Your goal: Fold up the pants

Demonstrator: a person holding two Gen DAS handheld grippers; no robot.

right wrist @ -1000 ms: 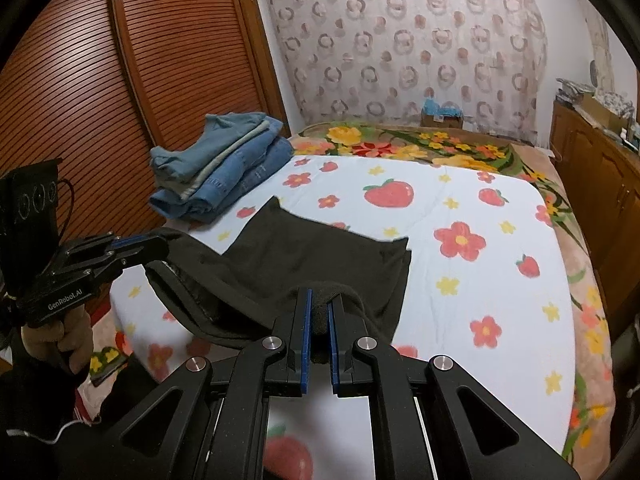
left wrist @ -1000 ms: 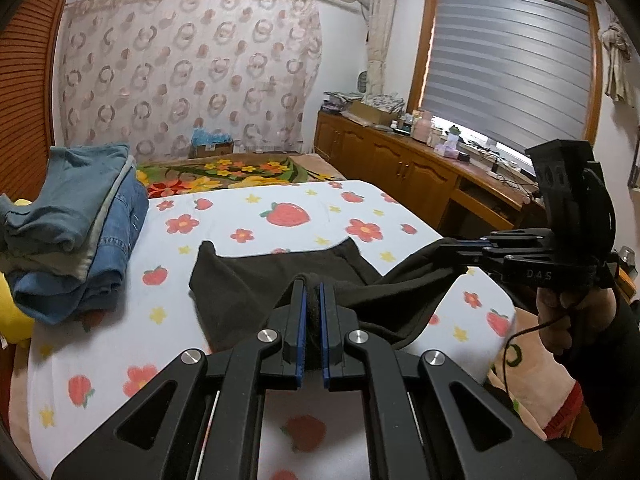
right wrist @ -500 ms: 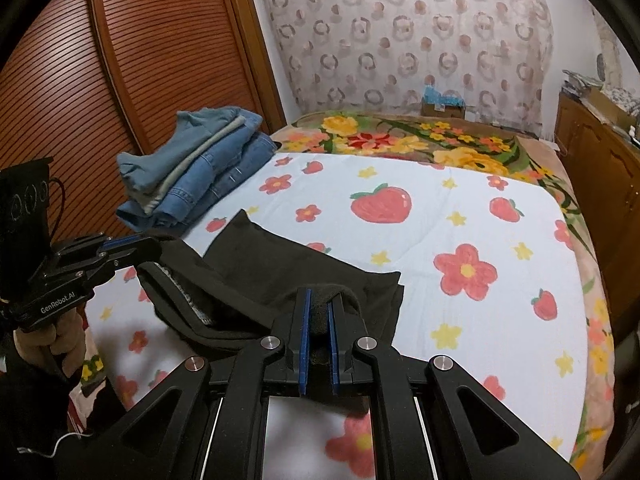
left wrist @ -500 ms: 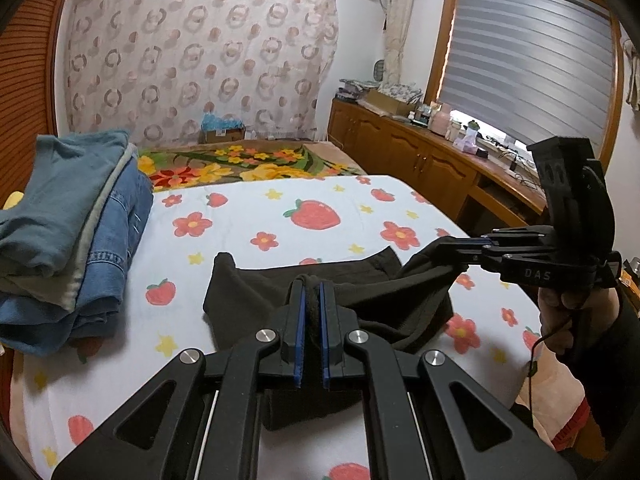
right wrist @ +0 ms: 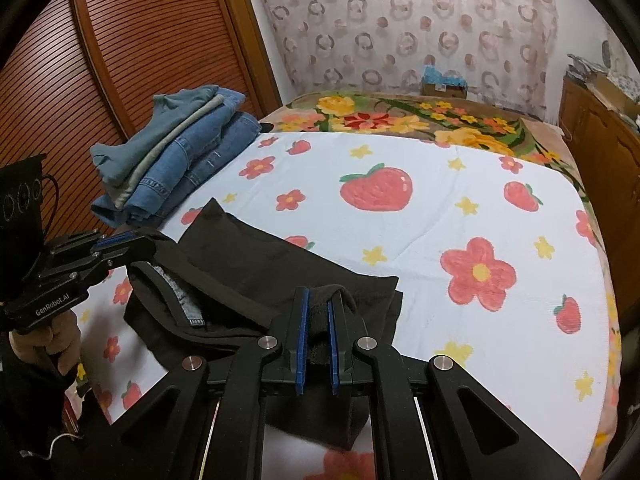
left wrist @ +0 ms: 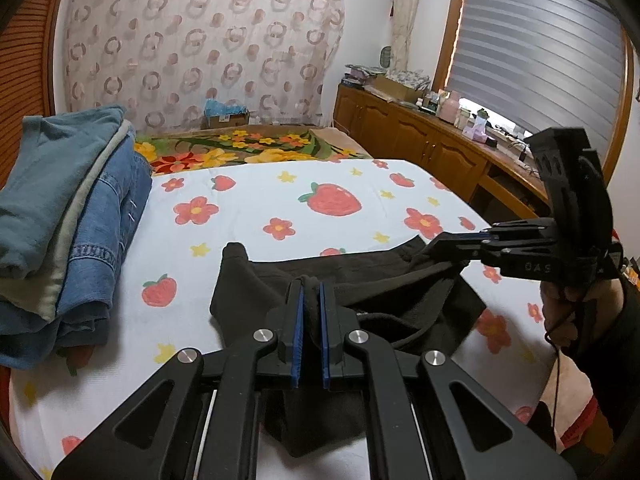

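We hold the black pants [left wrist: 404,292] by their near edge over the strawberry-print sheet [left wrist: 248,196].

Our left gripper [left wrist: 310,300] pinches a bunched fold between its narrow blue pads; our right gripper [right wrist: 317,312] clamps another fold. Only the right view shows a denim patch [right wrist: 188,304] inside the opened pants and the louvered wardrobe door [right wrist: 132,44]; only the left view shows the window blind [left wrist: 532,52]. Folded jeans [left wrist: 72,220] lie stacked nearby.

Matt black fleecy cloth pants [left wrist: 400,296]; smooth printed cotton sheet [left wrist: 340,184] on the bed; coarse blue denim stack [left wrist: 104,232] at its left edge; glossy slatted wood wardrobe [right wrist: 160,48].
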